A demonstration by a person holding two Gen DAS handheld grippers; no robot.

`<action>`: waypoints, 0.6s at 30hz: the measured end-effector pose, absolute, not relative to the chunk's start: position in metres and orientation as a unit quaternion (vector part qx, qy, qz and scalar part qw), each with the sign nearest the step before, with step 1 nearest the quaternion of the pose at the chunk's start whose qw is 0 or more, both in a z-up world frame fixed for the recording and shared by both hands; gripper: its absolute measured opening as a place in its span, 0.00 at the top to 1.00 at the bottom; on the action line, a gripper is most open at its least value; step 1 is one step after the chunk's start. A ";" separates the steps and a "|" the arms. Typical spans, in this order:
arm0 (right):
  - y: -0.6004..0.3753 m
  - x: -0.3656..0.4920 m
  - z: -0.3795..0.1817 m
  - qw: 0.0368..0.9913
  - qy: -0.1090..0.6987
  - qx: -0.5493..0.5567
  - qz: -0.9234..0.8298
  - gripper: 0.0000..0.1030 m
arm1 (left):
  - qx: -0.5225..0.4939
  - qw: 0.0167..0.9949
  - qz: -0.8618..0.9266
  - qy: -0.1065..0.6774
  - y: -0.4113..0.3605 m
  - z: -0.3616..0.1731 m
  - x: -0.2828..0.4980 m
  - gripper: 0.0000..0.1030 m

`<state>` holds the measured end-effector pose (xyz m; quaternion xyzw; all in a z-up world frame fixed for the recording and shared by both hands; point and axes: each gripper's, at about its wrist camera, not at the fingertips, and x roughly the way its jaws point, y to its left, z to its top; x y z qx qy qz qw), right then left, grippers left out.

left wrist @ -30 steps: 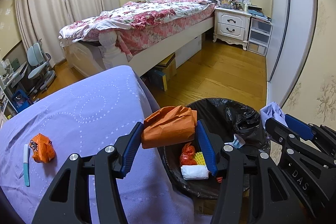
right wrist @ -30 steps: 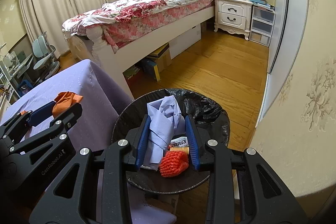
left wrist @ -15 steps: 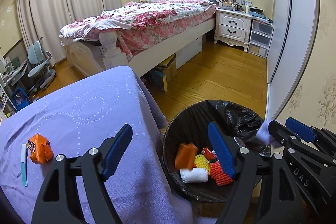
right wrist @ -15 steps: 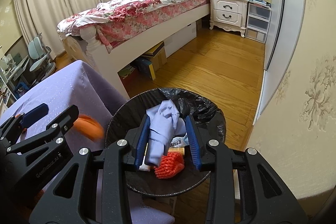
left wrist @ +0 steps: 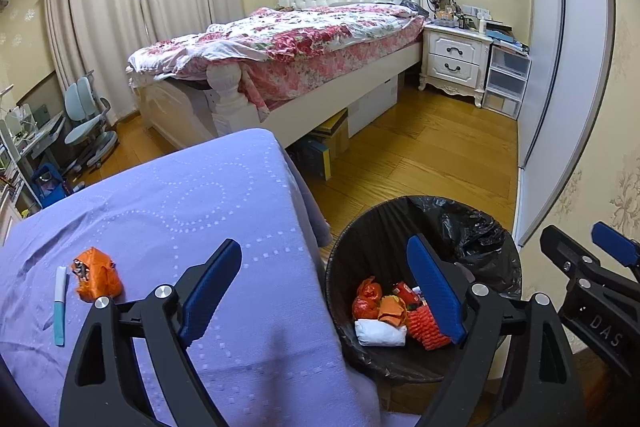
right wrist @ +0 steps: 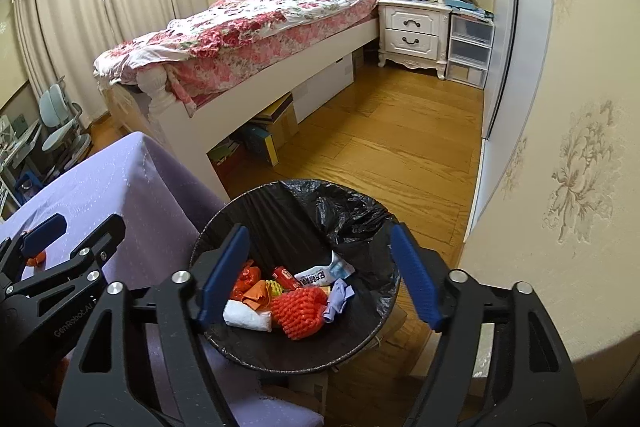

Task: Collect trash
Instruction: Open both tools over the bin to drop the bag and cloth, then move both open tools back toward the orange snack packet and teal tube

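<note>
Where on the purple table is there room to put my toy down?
The purple tablecloth is bare from the far corner near the bed almost to the gripper. Only the near left is crowded: an orange wrapper and a pen lie there.

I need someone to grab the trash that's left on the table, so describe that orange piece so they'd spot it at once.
Start at the table under the lilac embossed cloth, beside the round black-lined waste bin. Near the cloth's left side lies a crumpled orange plastic wrapper. Its only neighbour is a slim white and teal pen lying just to its left; the wrapper is the bunched, bright orange lump.
</note>
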<state>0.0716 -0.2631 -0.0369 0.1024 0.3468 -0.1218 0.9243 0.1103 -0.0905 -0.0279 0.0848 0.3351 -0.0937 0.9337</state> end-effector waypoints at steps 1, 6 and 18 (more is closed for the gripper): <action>-0.263 0.069 -0.035 0.925 0.342 0.102 -0.129 0.21 | 0.086 0.934 -0.092 0.333 -0.089 -0.027 0.109 0.17; -0.256 0.062 -0.030 0.930 0.323 0.099 -0.146 0.10 | 0.082 0.938 -0.081 0.327 -0.076 -0.020 0.103 0.15; -0.218 0.060 -0.025 0.930 0.339 0.113 -0.083 0.09 | 0.069 0.943 -0.026 0.326 -0.004 -0.018 0.079 0.15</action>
